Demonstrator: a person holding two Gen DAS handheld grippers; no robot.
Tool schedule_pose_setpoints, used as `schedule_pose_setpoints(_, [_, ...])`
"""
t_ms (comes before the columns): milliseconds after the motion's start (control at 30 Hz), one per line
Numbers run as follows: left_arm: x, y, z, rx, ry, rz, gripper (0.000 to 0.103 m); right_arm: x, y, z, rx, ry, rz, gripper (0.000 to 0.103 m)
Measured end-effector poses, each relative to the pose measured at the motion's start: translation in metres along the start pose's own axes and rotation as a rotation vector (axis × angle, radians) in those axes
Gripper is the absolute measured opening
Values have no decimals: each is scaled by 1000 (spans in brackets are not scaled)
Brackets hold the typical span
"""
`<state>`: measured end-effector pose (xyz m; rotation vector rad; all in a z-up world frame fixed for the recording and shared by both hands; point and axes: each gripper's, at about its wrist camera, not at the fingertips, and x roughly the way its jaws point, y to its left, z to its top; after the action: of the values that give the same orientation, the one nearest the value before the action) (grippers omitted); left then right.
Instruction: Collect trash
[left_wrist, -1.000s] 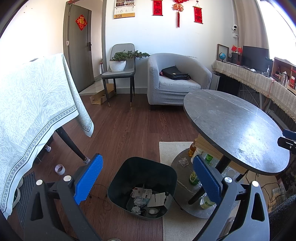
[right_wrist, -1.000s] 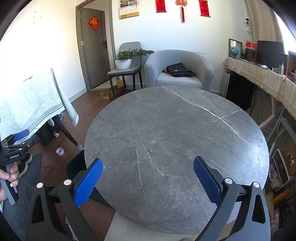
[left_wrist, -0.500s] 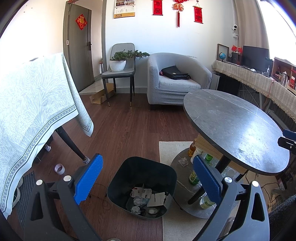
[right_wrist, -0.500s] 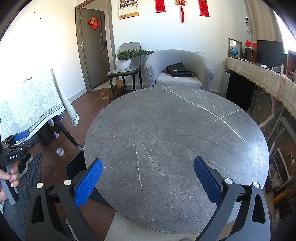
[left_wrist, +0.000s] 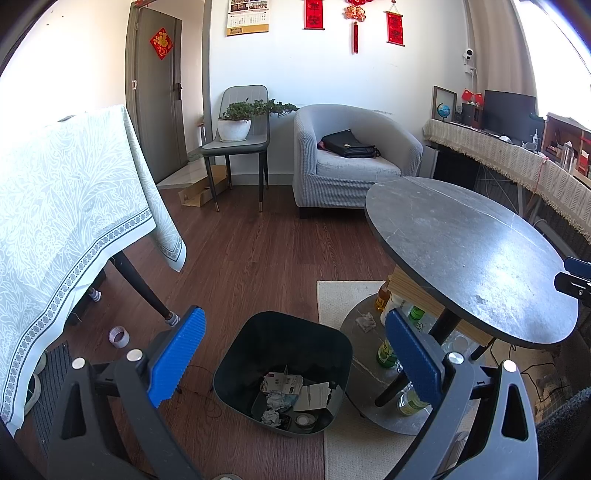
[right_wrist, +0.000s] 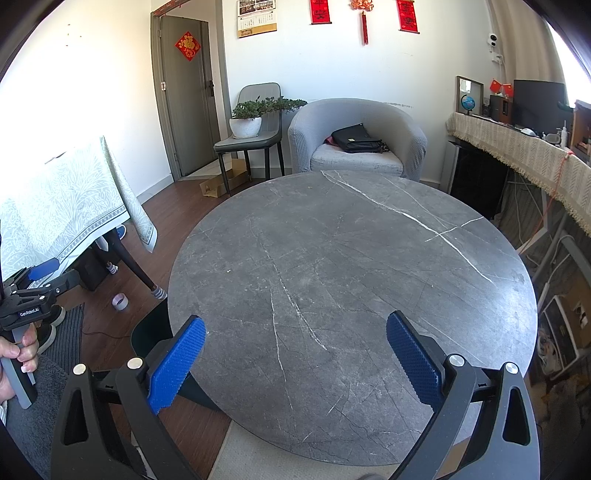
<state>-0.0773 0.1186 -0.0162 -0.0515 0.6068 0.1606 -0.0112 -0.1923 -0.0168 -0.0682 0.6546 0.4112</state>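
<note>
While left gripper (left_wrist: 293, 349) gapes, crumpled paper (left_wrist: 277, 400) fills rounded-square dark bin (left_wrist: 240, 363).

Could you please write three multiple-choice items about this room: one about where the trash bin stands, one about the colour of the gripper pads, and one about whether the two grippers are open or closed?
1. Where does the trash bin stand?
A. on the round table
B. on the floor beside the round table
C. on the armchair

2. What colour are the pads of the left hand-held gripper?
A. red
B. green
C. blue

3. What is the state of the right hand-held gripper?
A. open and empty
B. shut on paper
C. shut on a bottle

Answers:
1 B: the bin sits on the wooden floor next to the round table, with paper scraps inside.
2 C: both pads are plainly blue.
3 A: its jaws stand wide apart over the bare tabletop, with nothing between them.
</note>
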Motion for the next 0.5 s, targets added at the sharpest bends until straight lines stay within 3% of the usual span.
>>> schedule_pose_setpoints(500, [2, 0, -2, -4, 4, 4, 99, 0, 0, 0, 1, 0, 0, 99])
